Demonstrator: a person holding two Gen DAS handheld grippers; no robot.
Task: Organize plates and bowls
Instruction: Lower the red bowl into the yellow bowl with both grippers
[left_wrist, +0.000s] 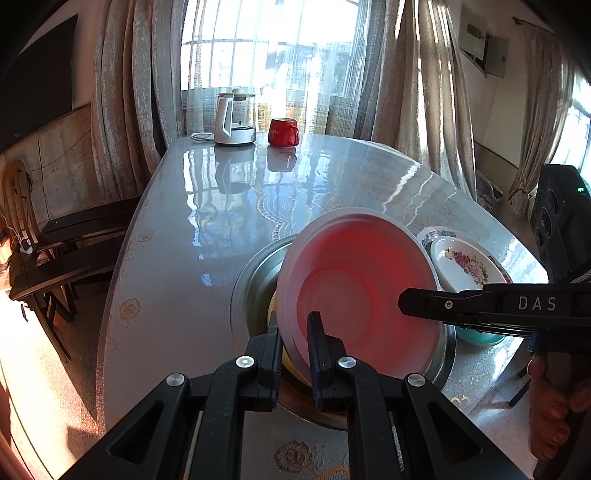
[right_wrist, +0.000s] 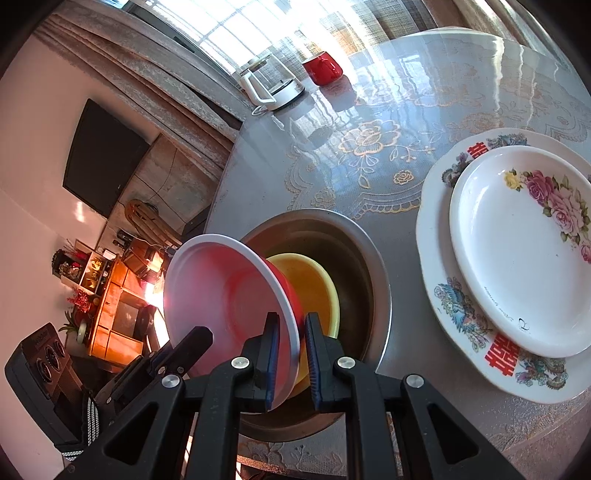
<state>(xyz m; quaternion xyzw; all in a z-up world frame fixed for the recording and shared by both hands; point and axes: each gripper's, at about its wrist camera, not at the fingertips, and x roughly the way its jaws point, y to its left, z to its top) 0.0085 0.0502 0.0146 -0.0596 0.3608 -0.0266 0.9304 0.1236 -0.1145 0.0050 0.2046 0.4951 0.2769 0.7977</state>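
I see a glossy grey table (right_wrist: 424, 96) under a clear cover with gold floral lace. On it sits a wide steel basin (right_wrist: 373, 266). Just right of the basin lies a large patterned white plate (right_wrist: 439, 306). Far beyond the basin, near the table's window edge, stand a white-and-glass electric kettle (left_wrist: 235, 117) and a red mug (left_wrist: 282, 132) beside it.

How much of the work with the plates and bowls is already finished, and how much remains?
Done: the small floral plate lies on the large plate, and the yellow bowl sits in the metal basin. In hand: both the left gripper and the right gripper clamp the rim of the tilted red bowl over the basin. Left: setting it into the yellow bowl. A teal dish beside the basin may remain too.
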